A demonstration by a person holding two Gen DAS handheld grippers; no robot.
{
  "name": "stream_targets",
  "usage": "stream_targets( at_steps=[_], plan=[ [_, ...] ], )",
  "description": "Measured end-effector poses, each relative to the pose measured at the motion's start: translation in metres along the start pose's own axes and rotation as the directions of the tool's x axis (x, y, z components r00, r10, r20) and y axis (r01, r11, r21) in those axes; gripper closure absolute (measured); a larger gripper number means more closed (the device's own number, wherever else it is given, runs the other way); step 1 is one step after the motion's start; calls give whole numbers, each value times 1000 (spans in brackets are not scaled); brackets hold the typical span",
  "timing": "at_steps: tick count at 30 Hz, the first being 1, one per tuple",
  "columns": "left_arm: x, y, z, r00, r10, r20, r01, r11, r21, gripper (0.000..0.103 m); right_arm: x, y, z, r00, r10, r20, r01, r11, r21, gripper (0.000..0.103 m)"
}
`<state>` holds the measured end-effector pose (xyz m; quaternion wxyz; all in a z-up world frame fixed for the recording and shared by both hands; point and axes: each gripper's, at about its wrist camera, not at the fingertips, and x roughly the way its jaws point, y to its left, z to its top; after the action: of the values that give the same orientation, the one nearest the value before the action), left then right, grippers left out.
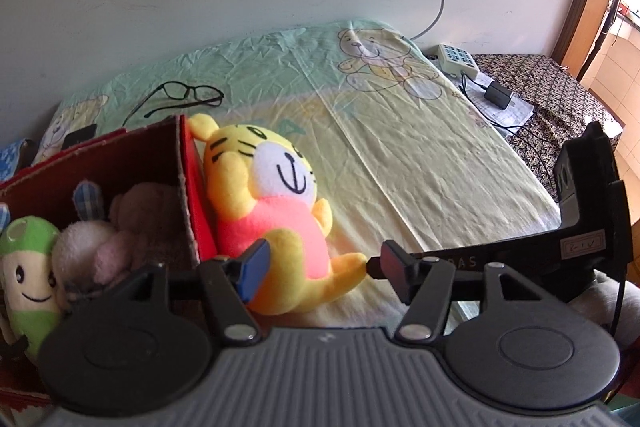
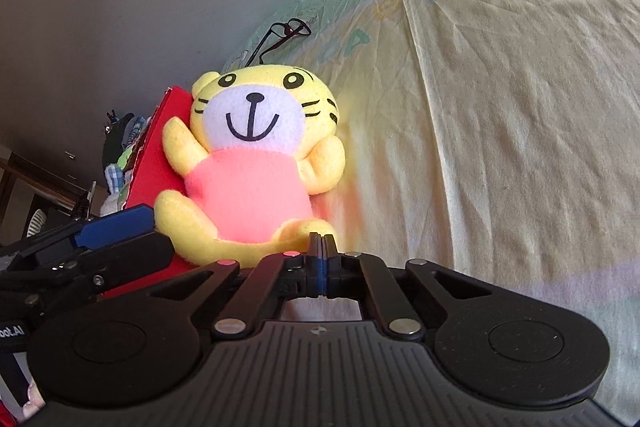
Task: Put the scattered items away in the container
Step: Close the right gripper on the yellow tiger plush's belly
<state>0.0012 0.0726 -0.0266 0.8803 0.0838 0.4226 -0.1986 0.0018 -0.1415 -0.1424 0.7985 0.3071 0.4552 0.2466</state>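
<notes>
Across the bed, a wrinkled bedsheet (image 1: 400, 155) printed with cartoon bears, pale green toward the wall and yellow nearer, is spread flat, and wide open fabric is seen to the right of the toys in both views. Its right edge is met by a dark patterned cloth (image 1: 540, 83), shown only in the left wrist view, on which a white keypad device (image 1: 458, 61) and a black adapter (image 1: 498, 94) with its cable are laid.

At the left, a cardboard box (image 1: 120, 163) with red outer walls and a plain brown interior is stood on the sheet. Soft toys are held inside it: a green-and-cream plush (image 1: 30, 267), a pale pink plush (image 1: 132, 227) and a checked fabric ear; this interior is hardly seen from the right wrist view, where mostly the red side wall (image 2: 160, 163) is presented.

Against that outer wall, outside the box, a yellow tiger plush (image 1: 272, 203) in a pink shirt is propped, its fuzzy face (image 2: 256, 115) turned toward the right wrist camera.

The left gripper (image 1: 320, 267) is spread apart, blue-padded fingers on either side of the plush's lower body, gripping nothing. The right gripper (image 2: 320, 259) is clenched, pads pressed together just at the plush's foot; whether fabric is pinched cannot be told.

Black-framed glasses (image 1: 188, 97) are laid beyond the box.
</notes>
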Motion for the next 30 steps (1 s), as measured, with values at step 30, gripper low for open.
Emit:
stream_targets(
  at_steps=[30],
  plan=[
    [5, -25, -8, 999, -6, -39, 4, 999, -37, 67, -40, -19, 2, 995, 89, -41, -86, 994, 71, 94]
  ],
)
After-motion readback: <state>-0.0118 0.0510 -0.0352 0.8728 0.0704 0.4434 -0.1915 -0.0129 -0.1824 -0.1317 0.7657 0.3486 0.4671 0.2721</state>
